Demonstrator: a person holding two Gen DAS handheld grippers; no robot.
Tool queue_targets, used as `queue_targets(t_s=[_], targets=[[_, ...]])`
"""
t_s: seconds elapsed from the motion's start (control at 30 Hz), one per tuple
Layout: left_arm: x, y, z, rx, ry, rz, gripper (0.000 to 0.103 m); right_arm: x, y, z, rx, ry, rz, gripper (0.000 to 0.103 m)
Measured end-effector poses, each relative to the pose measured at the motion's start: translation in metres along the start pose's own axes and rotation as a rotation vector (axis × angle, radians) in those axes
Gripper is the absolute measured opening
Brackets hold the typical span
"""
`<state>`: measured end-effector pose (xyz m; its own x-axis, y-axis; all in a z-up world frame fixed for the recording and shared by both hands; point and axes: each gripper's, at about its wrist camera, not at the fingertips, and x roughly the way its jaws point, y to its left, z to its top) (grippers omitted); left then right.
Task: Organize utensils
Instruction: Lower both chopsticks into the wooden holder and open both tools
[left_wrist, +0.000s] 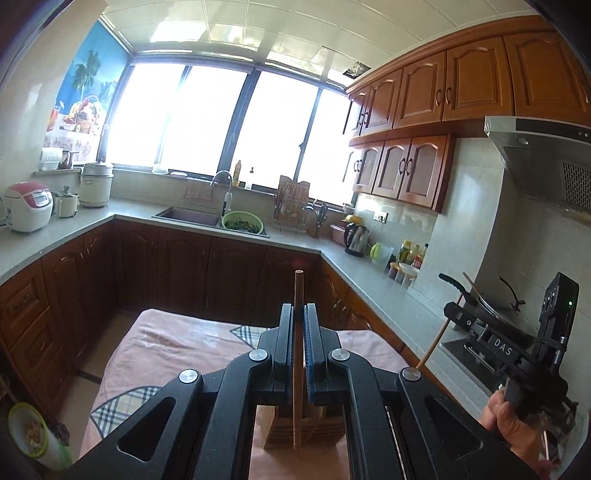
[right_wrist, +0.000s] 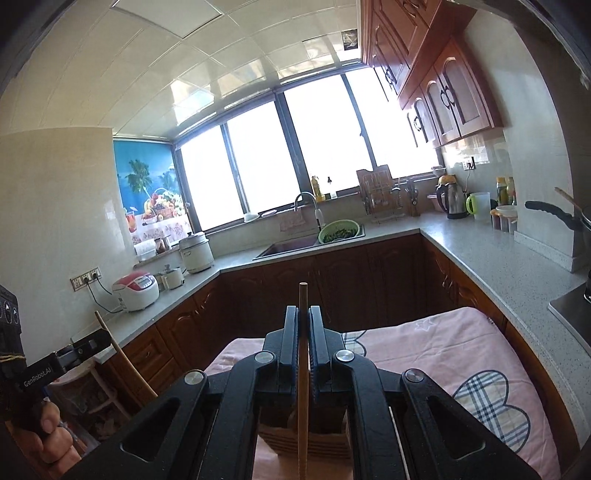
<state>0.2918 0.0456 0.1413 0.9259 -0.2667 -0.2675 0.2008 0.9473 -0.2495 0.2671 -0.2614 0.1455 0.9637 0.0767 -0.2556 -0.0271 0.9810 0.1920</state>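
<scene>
The left gripper (left_wrist: 298, 314) is clamping one chopstick (left_wrist: 298, 291). The right gripper (right_wrist: 303, 317) is clamping another chopstick (right_wrist: 303, 299) above the wooden holder (right_wrist: 317, 439).

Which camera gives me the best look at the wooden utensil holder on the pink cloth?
Neither is clean. The right wrist view shows the wooden holder a bit better: its slatted front shows below the right gripper. In the left wrist view, the left gripper frames only a narrow piece of the holder.

Home kitchen: sink (left_wrist: 188, 216), wooden cabinets (left_wrist: 424, 92)
</scene>
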Motion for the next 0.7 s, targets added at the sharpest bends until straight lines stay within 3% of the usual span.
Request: queue_targets(t_s=[0.27,0.53,0.7], targets=[[0.082,0.006,-0.027,-0.063,-0.011,0.033,0.003,0.047,-0.025,0.0,0.08,-0.053,-0.029,0.005],[0.164,0.025,-0.076,-0.199,0.042,0.04,0.003,0.082,-0.063,-0.048,0.197,-0.046,-0.074,0.005],[0.197,0.028,-0.103,-0.216,0.07,0.059,0.003,0.088,-0.066,-0.073,0.217,-0.06,-0.091,0.005]])
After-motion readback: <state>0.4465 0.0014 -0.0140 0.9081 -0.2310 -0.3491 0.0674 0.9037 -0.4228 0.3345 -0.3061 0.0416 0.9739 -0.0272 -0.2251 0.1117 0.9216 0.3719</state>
